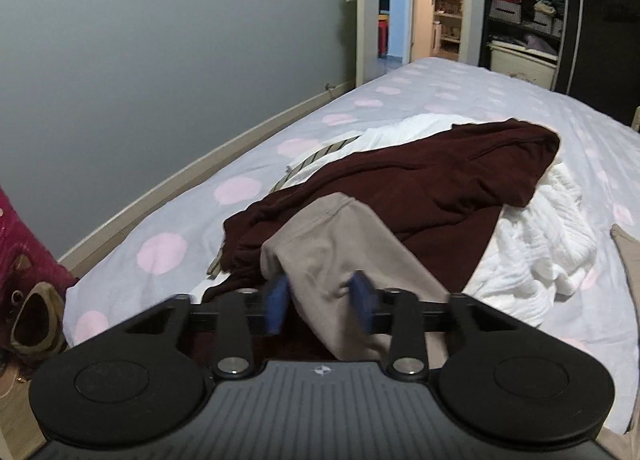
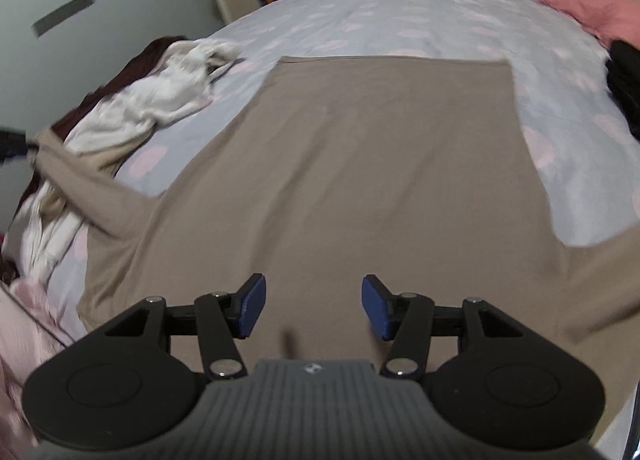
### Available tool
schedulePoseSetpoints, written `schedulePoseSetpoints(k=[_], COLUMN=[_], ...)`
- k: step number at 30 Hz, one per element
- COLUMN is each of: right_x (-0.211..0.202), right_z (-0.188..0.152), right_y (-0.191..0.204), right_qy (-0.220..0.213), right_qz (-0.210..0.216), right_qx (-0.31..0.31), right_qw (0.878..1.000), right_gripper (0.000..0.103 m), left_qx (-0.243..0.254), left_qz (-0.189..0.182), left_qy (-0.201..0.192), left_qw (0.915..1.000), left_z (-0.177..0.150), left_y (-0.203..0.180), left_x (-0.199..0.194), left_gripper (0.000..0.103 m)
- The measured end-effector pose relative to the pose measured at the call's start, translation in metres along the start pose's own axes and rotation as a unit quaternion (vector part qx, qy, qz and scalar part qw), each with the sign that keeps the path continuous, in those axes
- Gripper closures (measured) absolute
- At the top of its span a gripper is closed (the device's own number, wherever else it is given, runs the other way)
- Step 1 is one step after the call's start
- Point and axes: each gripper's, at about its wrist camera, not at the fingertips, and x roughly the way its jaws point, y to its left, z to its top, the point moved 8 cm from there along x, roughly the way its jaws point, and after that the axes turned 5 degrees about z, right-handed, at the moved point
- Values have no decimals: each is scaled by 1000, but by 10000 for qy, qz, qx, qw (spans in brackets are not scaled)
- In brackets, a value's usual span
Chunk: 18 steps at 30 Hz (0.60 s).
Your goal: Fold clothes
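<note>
A beige long-sleeved top (image 2: 360, 160) lies spread flat on the bed, hem at the far end. Its left sleeve (image 2: 100, 192) is pulled out to the side, up over the clothes pile. In the left wrist view that sleeve's cuff end (image 1: 336, 236) runs between the blue pads, and my left gripper (image 1: 320, 298) is shut on it. The left gripper (image 2: 10, 144) also shows at the left edge of the right wrist view. My right gripper (image 2: 314, 306) hovers open over the top's near part with nothing between its fingers.
A pile of a maroon garment (image 1: 420, 180), a white garment (image 1: 540, 236) and a striped one (image 1: 320, 152) lies on the dotted bed sheet (image 1: 160, 220) left of the top. A pink blanket (image 2: 592, 8) and a black item (image 2: 624, 84) sit at far right. A wall runs along the bed's left side.
</note>
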Motion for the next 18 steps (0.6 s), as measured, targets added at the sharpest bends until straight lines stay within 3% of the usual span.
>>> schedulePoseSetpoints(k=[3,6,10,18], right_x=[0,0,1,-3], right_z=[-1,-2,-2,1], right_y=[0,-4,-6,-7], right_qy=[-1,38,50,-20], right_qz=[7,4,8,27], right_qx=[-52,40,140,208], right_qw=[10000,10000,9999,9998], right_gripper=[46,46,46,45], left_qx=[97,251,548,1321], left_qz=[-19,-106,-556,-1582], left_qy=[-235,-561,-878,-1536], left_qw=[9997,9981,9931,9664], left_z=[4,10,17,10], left_y=[-6,-18,-49,-148], left_x=[-12,-32,-66,-169], left_gripper=[99,103,103,103])
